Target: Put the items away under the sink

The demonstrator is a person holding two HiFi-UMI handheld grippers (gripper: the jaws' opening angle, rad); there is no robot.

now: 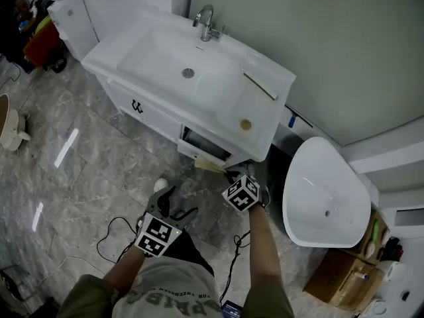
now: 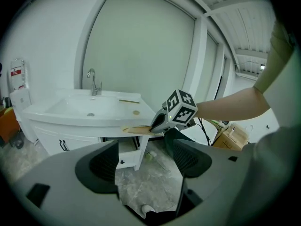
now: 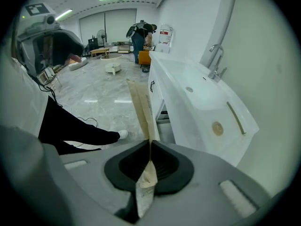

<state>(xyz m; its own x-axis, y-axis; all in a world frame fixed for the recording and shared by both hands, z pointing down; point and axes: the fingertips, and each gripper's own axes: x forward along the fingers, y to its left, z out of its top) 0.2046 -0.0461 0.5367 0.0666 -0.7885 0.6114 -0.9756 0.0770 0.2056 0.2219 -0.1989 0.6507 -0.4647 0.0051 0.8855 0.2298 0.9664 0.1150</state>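
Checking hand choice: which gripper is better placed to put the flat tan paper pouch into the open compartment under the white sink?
Right. The right gripper is shut on the flat tan paper pouch, nearer the open compartment under the white sink. The left gripper is open, empty and farther back.

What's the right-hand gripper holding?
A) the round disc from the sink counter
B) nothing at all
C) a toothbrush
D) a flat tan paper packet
D: in the right gripper view, the right gripper has its jaws closed on a flat tan paper packet, which sticks out in front of them.
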